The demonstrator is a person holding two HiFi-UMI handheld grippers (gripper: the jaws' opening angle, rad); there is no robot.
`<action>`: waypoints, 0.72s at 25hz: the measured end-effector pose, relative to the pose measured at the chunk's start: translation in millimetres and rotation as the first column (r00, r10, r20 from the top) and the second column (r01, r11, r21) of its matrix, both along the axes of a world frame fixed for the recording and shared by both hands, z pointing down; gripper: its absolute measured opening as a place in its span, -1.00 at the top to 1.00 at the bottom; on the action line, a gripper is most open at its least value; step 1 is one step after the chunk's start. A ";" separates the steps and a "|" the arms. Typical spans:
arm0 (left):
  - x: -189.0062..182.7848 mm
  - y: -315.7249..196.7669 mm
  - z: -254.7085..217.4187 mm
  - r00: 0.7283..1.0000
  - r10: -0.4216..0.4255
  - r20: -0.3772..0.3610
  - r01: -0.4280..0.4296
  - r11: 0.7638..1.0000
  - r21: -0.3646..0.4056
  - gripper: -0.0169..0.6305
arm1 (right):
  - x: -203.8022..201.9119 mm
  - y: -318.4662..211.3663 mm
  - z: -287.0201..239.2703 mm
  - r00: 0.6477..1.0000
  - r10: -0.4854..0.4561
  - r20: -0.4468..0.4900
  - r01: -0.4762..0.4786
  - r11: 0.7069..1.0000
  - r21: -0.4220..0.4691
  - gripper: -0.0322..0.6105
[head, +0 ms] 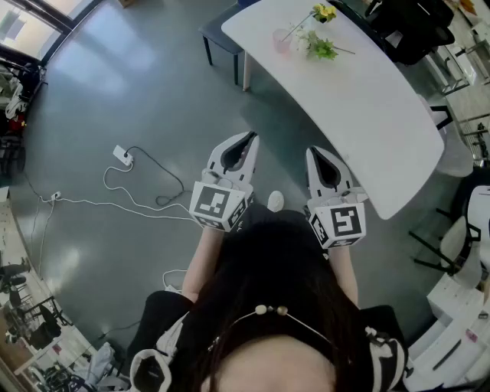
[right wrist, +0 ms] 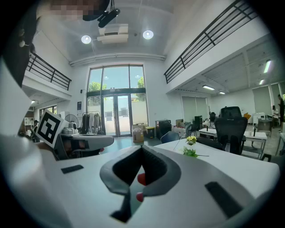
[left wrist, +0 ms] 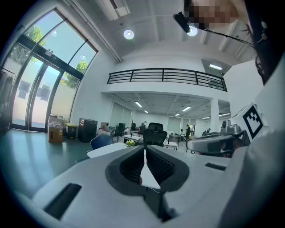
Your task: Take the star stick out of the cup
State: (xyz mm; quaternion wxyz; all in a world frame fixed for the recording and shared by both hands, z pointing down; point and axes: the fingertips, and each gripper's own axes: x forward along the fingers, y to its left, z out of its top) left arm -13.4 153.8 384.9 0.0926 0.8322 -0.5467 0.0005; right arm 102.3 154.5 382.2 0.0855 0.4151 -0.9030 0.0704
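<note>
A white table [head: 383, 115] is seen ahead and right of the fingers [head: 246, 145], with a yellow flower [head: 324, 12] and green sprigs [head: 321, 48] lying at its far end. A white cable [head: 115, 202] and plug block [head: 122, 155] are laid on the grey floor [head: 153, 76] left of the fingers. A dark blue seat [head: 222, 34] is set well ahead, beside the table's far end.

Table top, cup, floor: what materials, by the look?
White curved table top: likely matte laminate or painted board; even white, no grain. Small pink cup: translucent plastic or glass, too small to tell. Grey-green floor: probably sealed concrete or epoxy, seamless, with a soft sheen from window light.
</note>
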 end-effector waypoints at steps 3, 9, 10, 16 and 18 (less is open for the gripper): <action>0.8 0.5 0.4 1.000 -0.003 -0.002 0.003 1.000 -0.002 0.89 | 2.0 -0.1 0.6 1.000 0.002 0.003 -0.002 1.000 -0.004 0.89; 2.4 3.8 1.4 1.000 -0.010 -0.004 0.010 1.000 -0.009 0.89 | 4.6 2.4 0.4 1.000 0.003 0.011 -0.003 1.000 -0.008 0.89; 3.3 4.2 1.4 1.000 -0.010 -0.004 0.010 1.000 -0.009 0.89 | 5.3 2.7 0.1 1.000 0.002 0.015 -0.001 1.000 -0.010 0.89; 8.0 6.1 2.9 1.000 -0.024 -0.003 0.024 1.000 -0.011 0.89 | 18.8 2.9 0.2 0.997 0.018 0.071 -0.016 0.999 -0.031 0.89; 13.0 6.7 4.1 1.000 -0.028 -0.002 0.028 1.000 -0.011 0.89 | 28.9 2.5 3.0 0.997 0.029 0.076 -0.026 0.999 -0.038 0.89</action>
